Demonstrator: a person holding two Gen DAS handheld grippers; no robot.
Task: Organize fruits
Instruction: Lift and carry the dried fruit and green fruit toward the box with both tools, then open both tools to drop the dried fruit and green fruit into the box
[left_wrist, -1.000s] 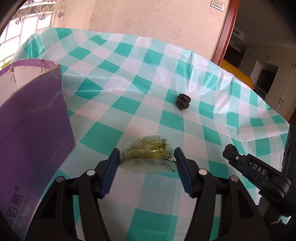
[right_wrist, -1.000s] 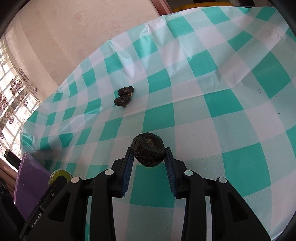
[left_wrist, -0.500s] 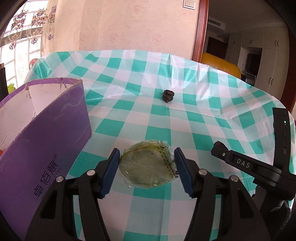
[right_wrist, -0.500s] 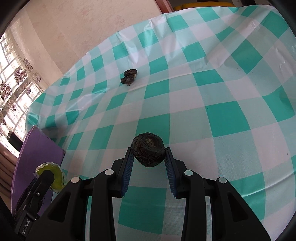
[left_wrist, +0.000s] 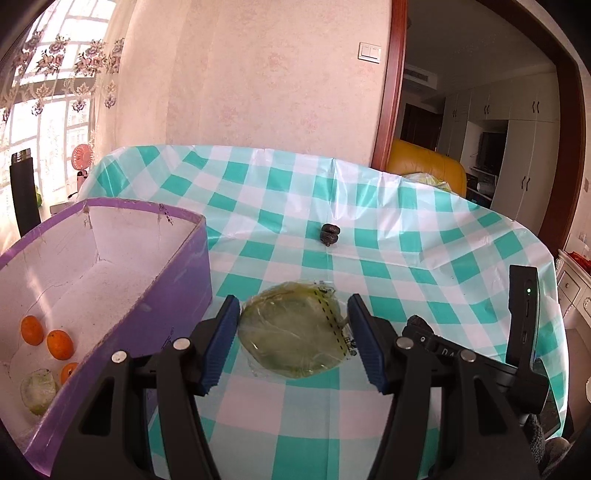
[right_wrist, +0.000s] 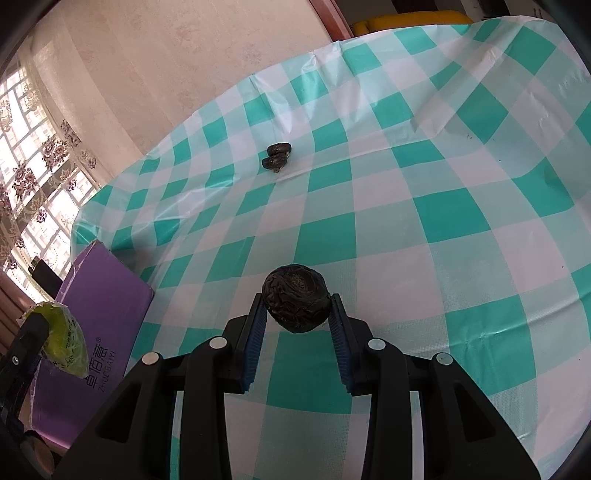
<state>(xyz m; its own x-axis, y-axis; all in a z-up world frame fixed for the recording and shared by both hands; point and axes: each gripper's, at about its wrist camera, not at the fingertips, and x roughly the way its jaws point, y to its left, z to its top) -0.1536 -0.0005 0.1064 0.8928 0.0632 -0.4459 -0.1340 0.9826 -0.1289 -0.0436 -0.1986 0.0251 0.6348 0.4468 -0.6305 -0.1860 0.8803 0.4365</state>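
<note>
Green fruit in clear plastic wrap — grasped in the left gripper, just right of the open purple cardboard box, above the checked counter. Dark wrinkled round fruit — clenched by the right gripper. Box holds small orange fruits.

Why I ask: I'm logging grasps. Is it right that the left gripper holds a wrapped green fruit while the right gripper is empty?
Not quite. The right gripper is shut on a dark wrinkled fruit, as the right wrist view shows. The left gripper does hold the wrapped green fruit.
</note>
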